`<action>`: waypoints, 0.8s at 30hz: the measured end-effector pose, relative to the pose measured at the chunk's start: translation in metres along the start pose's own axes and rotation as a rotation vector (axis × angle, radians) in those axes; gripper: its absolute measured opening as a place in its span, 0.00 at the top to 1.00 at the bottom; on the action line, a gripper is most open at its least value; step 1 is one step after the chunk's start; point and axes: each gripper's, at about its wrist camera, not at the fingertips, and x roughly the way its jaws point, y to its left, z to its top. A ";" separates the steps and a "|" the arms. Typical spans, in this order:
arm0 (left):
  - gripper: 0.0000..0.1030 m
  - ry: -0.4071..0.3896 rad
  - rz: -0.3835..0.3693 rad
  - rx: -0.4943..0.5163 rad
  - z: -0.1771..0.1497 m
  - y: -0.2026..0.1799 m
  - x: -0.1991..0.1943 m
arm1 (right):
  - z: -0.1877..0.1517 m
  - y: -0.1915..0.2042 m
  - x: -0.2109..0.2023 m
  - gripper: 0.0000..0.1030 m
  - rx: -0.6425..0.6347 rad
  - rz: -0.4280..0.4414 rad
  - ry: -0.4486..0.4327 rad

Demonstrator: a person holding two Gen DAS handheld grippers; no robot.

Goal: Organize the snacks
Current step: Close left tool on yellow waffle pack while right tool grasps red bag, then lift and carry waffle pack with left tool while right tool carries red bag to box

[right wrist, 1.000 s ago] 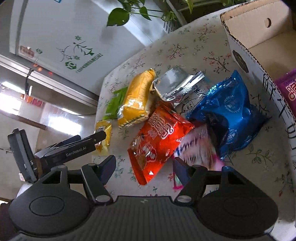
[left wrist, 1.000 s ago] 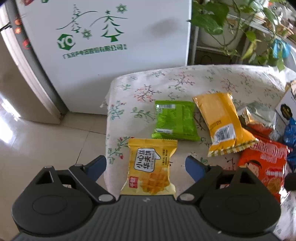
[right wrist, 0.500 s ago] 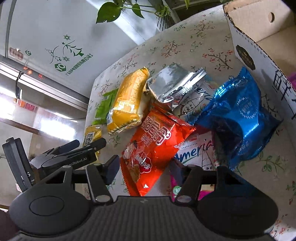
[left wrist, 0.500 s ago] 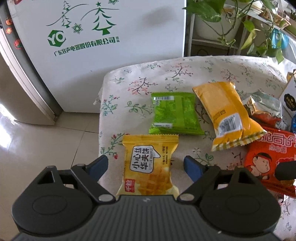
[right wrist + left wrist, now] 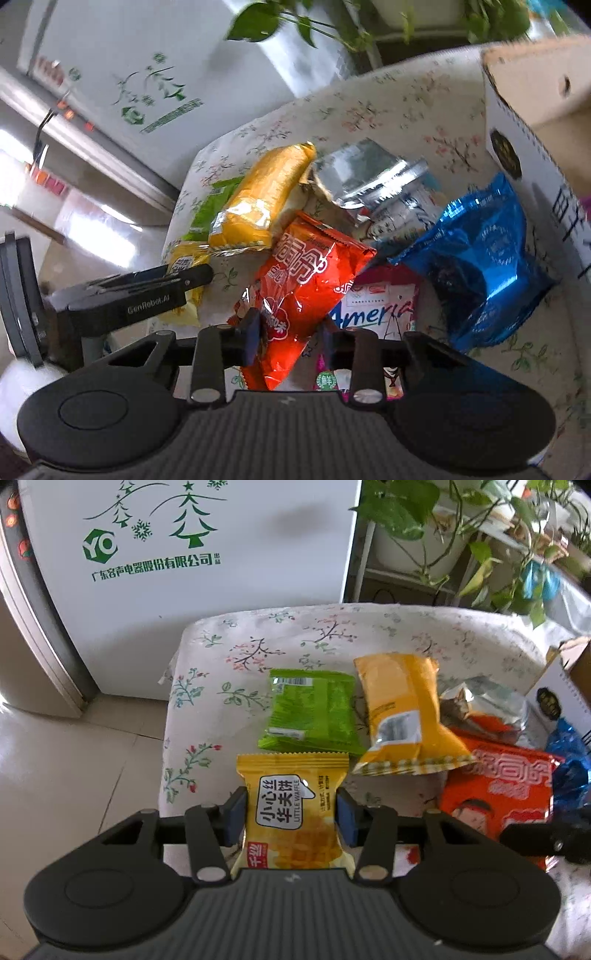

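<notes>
My left gripper [image 5: 290,821] is shut on a yellow Little Waffle packet [image 5: 291,808] at the near left corner of the floral table [image 5: 258,642]. My right gripper [image 5: 290,336] is shut on the lower end of a red snack bag [image 5: 306,280]. Beyond lie a green packet [image 5: 314,712], a long orange-yellow bag [image 5: 399,716], a silver foil bag [image 5: 369,173] and a blue bag [image 5: 476,254]. A white-and-pink packet [image 5: 373,314] lies under the red bag. The left gripper also shows in the right wrist view [image 5: 184,277].
An open cardboard box [image 5: 517,122] stands at the table's right side. A white fridge [image 5: 192,546] stands behind the table's left edge. Potted plants [image 5: 424,520] on a rack are at the back right. Tiled floor [image 5: 66,768] lies left of the table.
Both grippers have closed: the left onto the yellow waffle packet, the right onto the red bag. Both have moved forward over their packets.
</notes>
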 end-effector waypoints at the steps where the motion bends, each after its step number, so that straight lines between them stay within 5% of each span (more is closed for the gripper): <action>1: 0.53 -0.002 -0.001 -0.004 -0.001 -0.001 -0.002 | -0.003 0.000 -0.003 0.63 -0.017 0.002 -0.001; 16: 0.53 0.005 -0.021 -0.030 -0.011 -0.011 -0.015 | -0.011 0.021 -0.013 0.65 -0.245 0.013 0.003; 24: 0.53 0.028 -0.006 0.013 -0.019 -0.023 -0.008 | -0.007 0.009 -0.003 0.61 -0.154 0.041 0.002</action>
